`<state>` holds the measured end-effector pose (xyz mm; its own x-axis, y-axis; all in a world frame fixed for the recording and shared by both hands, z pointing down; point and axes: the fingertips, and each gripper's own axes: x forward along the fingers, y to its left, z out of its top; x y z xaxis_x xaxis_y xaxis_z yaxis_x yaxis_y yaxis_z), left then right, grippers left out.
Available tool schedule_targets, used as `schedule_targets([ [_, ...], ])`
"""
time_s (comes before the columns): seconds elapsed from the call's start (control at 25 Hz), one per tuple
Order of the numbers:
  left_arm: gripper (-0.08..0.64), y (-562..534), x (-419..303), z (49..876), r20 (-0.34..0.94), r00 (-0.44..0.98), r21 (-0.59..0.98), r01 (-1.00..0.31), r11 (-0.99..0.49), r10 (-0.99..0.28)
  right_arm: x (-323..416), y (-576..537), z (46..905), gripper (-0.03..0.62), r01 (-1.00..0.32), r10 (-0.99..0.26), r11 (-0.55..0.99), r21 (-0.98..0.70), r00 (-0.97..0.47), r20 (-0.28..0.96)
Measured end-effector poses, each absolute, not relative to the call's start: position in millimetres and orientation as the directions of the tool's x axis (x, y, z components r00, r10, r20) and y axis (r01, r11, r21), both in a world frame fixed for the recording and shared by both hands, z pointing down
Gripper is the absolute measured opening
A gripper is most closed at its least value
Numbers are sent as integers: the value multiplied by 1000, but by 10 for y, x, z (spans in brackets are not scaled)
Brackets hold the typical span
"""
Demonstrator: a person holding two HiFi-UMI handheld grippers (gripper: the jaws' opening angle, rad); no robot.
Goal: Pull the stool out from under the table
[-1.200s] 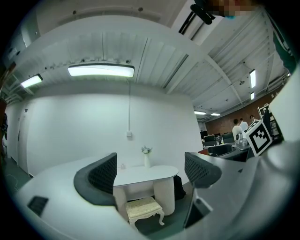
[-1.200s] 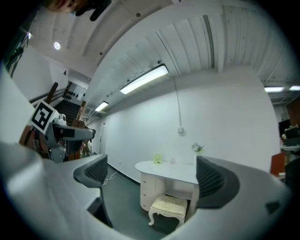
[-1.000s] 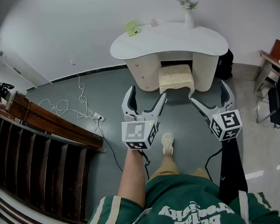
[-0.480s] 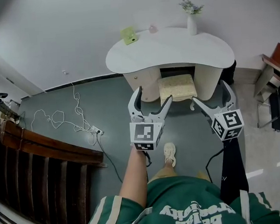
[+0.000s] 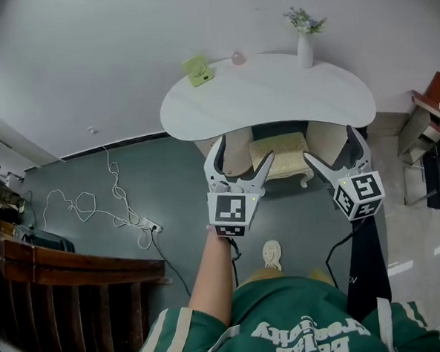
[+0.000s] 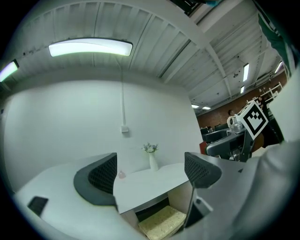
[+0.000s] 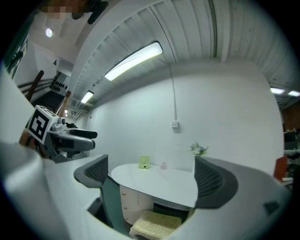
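Observation:
A stool with a cream cushion (image 5: 281, 154) (image 6: 163, 222) (image 7: 154, 223) sits tucked partly under the white kidney-shaped table (image 5: 267, 94) (image 6: 145, 183) (image 7: 159, 180). My left gripper (image 5: 240, 154) hangs open in the air just left of the stool's front, holding nothing. My right gripper (image 5: 332, 145) is open too, at the stool's right side. Both are above the floor and short of the stool, not touching it.
On the table stand a white vase with flowers (image 5: 304, 36), a green box (image 5: 196, 69) and a small pink item (image 5: 238, 57). White cables (image 5: 109, 193) trail over the grey floor at the left. A dark wooden railing (image 5: 71, 292) is at lower left, chairs (image 5: 433, 143) at right.
The view and both grippers have moved nearer the table; the stool now lies between the two grippers' tips. Both stay open.

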<state>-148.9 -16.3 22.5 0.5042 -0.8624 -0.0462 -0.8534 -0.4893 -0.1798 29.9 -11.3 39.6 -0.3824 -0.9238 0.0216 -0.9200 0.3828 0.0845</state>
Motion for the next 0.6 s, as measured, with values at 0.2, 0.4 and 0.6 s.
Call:
schedule_targets([
  [0.2, 454, -635, -1550, 259, -31, 520, -192, -841, -506, -853, 251, -557, 408, 586, -925, -930, 368, 91, -366, 34],
  [0.4, 454, -1026, -1652, 335, -20, 529, -180, -837, -517, -849, 120, -932, 471, 583, -923, -928, 372, 97, -369, 53],
  [0.6, 454, -1363, -1719, 424, -13, 533, -171, -835, -524, -846, 22, -1264, 575, 580, -918, -923, 385, 100, -379, 73],
])
